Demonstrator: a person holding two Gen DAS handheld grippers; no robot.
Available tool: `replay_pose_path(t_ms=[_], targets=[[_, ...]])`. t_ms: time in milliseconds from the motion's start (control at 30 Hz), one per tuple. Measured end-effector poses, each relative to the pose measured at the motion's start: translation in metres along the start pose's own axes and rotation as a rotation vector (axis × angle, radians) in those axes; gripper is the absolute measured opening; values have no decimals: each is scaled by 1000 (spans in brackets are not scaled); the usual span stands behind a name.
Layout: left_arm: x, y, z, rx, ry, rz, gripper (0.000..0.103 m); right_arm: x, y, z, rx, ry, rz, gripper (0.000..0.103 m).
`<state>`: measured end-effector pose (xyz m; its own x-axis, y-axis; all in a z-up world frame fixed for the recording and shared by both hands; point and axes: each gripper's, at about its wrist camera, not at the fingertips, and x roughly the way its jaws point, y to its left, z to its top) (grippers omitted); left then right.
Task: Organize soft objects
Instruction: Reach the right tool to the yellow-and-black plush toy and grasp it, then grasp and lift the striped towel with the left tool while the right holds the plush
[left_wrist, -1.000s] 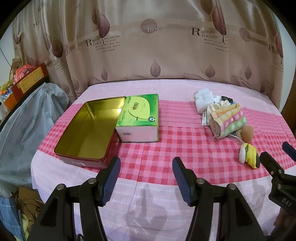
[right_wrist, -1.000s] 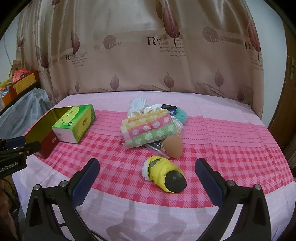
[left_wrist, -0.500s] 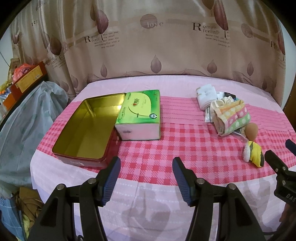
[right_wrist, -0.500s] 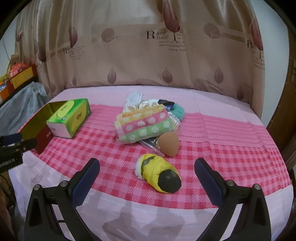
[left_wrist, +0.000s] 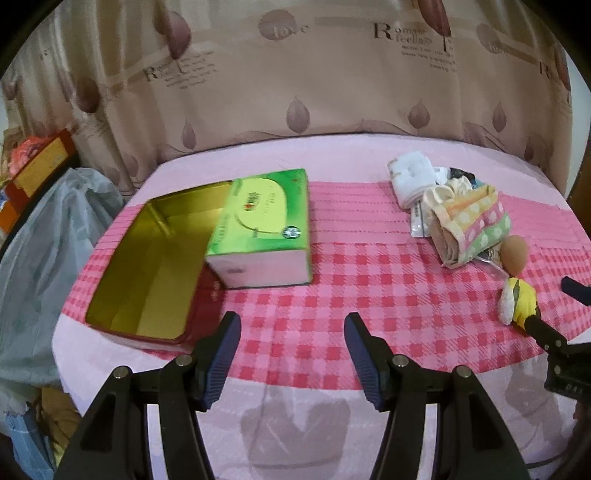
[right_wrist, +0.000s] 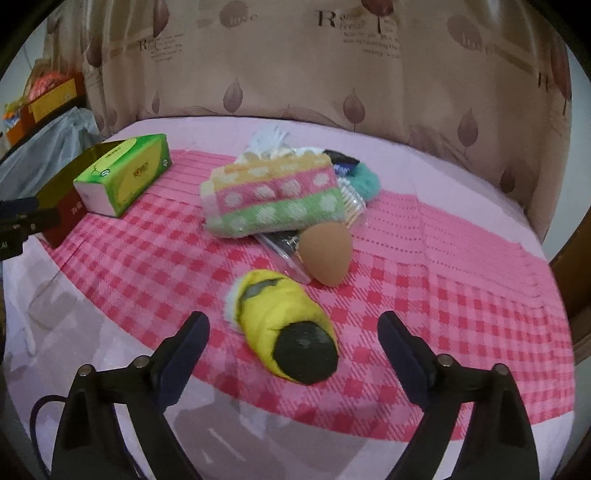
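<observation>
A yellow and black plush toy (right_wrist: 286, 325) lies on the checked cloth, between the fingers of my open right gripper (right_wrist: 293, 328) without touching them. It also shows in the left wrist view (left_wrist: 517, 304). Behind it lie a tan egg-shaped sponge (right_wrist: 325, 254), a striped dotted towel (right_wrist: 273, 195), a teal fluffy item (right_wrist: 365, 179) and white cloth (left_wrist: 412, 175). An open gold-lined tin (left_wrist: 147, 258) sits at the left beside a green tissue box (left_wrist: 262, 229). My left gripper (left_wrist: 291, 332) is open and empty near the table's front edge.
A clear plastic packet (right_wrist: 284, 247) lies under the towel and sponge. A leaf-print curtain (left_wrist: 314, 74) hangs behind the table. A grey plastic bag (left_wrist: 40, 236) and orange boxes (left_wrist: 33, 166) stand off the left edge.
My right gripper has moved forward and down, so the yellow plush now sits between its fingers. My left gripper has moved slightly closer to the tin and tissue box.
</observation>
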<state>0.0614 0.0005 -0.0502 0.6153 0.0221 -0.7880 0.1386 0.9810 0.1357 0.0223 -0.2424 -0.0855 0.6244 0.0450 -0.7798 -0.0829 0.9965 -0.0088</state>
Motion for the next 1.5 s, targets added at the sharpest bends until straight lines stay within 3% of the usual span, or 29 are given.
replay_pose_path(t_ms=[267, 467, 500, 733, 867, 1100, 1500], targets=[[25, -21, 19, 74, 21, -53, 60, 23, -3, 2, 11, 20, 65, 86], [31, -40, 36, 133, 0, -140, 60, 38, -4, 4, 24, 46, 87, 70], [32, -44, 38, 144, 0, -150, 60, 39, -5, 4, 24, 50, 93, 61], [42, -78, 48, 236, 14, -232, 60, 38, -7, 4, 46, 54, 123, 44], [47, -92, 54, 260, 23, -288, 60, 32, -12, 4, 72, 64, 122, 43], [62, -108, 71, 277, 27, -387, 60, 13, -29, 9, 139, 7, 120, 43], [95, -139, 85, 313, 90, -416, 60, 8, -41, 8, 187, -18, 138, 43]])
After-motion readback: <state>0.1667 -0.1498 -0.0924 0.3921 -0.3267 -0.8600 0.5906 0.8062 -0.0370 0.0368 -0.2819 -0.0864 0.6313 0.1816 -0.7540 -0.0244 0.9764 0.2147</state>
